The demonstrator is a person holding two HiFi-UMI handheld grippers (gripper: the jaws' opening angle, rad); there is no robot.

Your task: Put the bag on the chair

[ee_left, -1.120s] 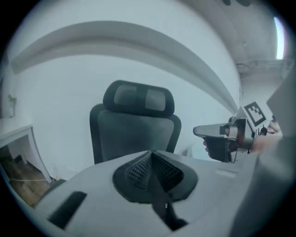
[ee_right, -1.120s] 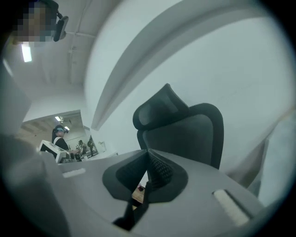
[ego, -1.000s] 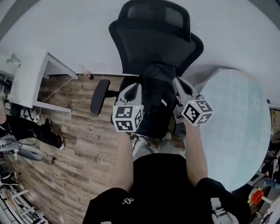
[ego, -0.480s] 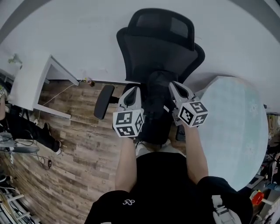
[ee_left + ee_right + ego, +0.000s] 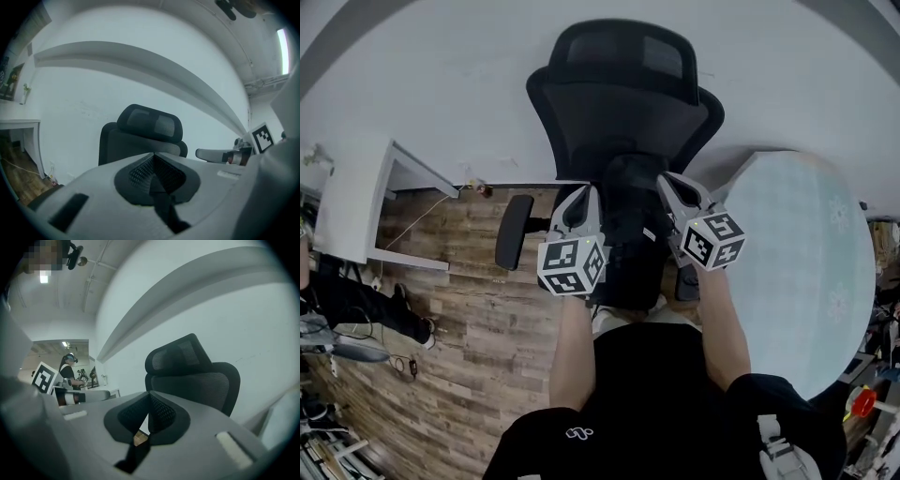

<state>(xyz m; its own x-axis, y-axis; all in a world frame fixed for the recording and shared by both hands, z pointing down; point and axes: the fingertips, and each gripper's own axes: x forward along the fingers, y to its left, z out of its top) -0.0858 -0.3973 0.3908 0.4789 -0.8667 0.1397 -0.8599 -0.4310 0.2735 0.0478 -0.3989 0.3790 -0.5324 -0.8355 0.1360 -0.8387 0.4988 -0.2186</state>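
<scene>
Change since a second ago: slight; I have both claws a touch closer together, and the chair [image 5: 623,103] sits a little further left in the head view. Item: bag [image 5: 628,234], black, hanging between left gripper [image 5: 582,194] and right gripper [image 5: 670,185], each pinched tight on a dark strap [image 5: 164,211], chair directly ahead of the tips. Handling, my judgement: soft, limp, not fragile, likely to sag and swing; best held by the straps.
</scene>
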